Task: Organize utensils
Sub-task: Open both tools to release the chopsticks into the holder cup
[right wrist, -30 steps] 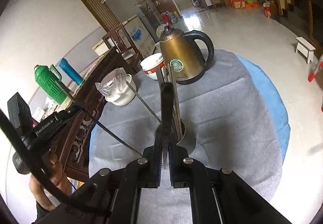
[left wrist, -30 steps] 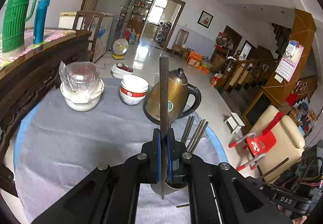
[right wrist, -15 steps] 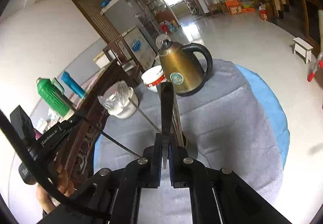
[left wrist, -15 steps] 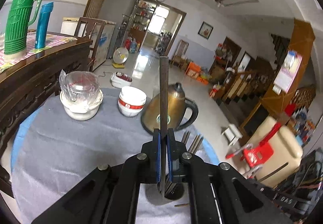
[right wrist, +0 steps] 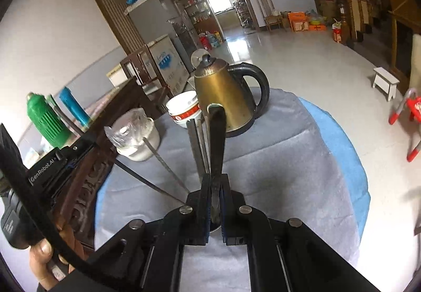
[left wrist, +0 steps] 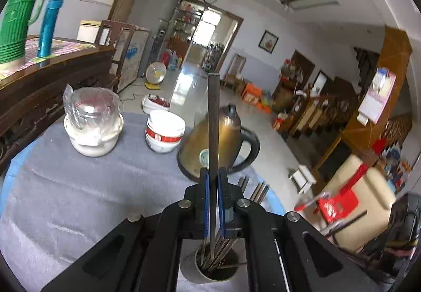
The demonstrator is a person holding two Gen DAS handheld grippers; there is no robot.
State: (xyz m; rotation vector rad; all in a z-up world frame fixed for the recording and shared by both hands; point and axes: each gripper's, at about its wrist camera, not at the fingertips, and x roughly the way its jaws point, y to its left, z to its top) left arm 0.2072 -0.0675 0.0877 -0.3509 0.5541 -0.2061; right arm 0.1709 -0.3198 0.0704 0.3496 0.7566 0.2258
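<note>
Only the left wrist view looks down into the cup (left wrist: 213,269) on the tabletop (left wrist: 79,186), showing several chopsticks (left wrist: 259,190) standing in it. The left gripper (left wrist: 213,181) has its jaws closed on a flat metal utensil (left wrist: 213,118), upright over the cup. The right gripper (right wrist: 215,186) clamps a dark handle (right wrist: 217,139) before the kettle (right wrist: 223,92); bowls (right wrist: 184,110) sit beside it

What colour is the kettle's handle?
Black, on the brass-coloured metal kettle; clearest in the right wrist view.
</note>
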